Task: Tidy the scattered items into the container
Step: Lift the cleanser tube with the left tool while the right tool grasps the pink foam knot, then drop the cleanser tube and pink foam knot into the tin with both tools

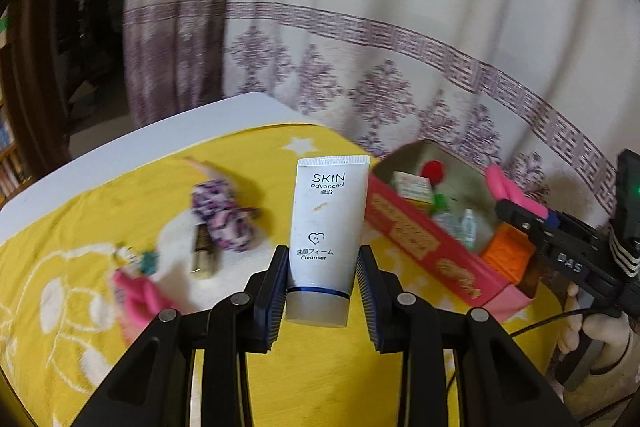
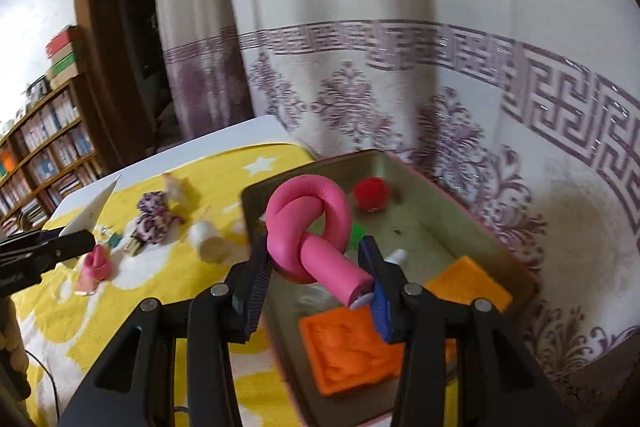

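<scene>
While the left gripper point(image 1: 322, 291) jaws clamp the cleanser tube point(image 1: 327, 227) upright betw. them, right gripper point(image 2: 316, 283) jaws hold the knotted pink tube point(image 2: 308, 227) over the tin point(image 2: 460, 211)

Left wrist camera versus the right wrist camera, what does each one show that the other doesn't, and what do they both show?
Only the left wrist view shows the print on the white cleanser tube held in the left gripper, and the pink outer side of the box.

Only the right wrist view shows the whole knot of the pink foam roller held in the right gripper, the bookshelf and the doorway.

Both show the yellow cloth, the patterned scrunchie, the red pompom, the orange pads in the box, and the curtain.
</scene>
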The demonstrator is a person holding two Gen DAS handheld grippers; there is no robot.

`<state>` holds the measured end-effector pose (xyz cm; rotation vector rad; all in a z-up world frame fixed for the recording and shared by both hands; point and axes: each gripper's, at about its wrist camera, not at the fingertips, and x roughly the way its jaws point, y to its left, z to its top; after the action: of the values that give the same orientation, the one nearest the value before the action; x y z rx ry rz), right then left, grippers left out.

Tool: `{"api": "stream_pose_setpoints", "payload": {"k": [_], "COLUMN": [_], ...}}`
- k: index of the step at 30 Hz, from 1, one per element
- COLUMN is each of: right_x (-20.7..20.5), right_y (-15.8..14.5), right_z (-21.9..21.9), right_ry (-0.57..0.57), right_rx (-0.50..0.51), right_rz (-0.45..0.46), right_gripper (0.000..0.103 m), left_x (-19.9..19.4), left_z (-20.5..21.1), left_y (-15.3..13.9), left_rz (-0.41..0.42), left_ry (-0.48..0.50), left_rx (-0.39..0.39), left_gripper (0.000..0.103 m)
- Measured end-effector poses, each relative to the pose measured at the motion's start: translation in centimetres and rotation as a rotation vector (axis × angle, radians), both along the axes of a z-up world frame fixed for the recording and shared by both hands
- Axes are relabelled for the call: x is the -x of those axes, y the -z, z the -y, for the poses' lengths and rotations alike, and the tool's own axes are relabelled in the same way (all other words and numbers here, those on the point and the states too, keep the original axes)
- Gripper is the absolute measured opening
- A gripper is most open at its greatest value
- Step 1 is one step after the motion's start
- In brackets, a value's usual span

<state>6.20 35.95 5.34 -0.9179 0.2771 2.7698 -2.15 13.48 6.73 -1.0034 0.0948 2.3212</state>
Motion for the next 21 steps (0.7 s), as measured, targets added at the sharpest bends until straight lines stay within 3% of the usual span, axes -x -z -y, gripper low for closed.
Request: {"api": "stream_pose_setpoints", "payload": {"k": [16, 21], "right_x": [0.1, 0.2], "right_y": [1.0, 1.3], "right_z": [-2.7, -3.4], "right_ry": [0.048, 0.066], "right_rx": [-0.001, 0.001], "right_rz": [0.009, 0.016], "right_gripper": [0.047, 0.049], "left_x": [0.1, 0.4], "left_z": [-10.2, -12.8], "left_y": [-0.3, -0.9], "left_rz": [0.017, 0.036], "left_ry": [0.181, 0.258], "left_rx": [-0.017, -0.070], "left_gripper": [0.035, 0.035]}}
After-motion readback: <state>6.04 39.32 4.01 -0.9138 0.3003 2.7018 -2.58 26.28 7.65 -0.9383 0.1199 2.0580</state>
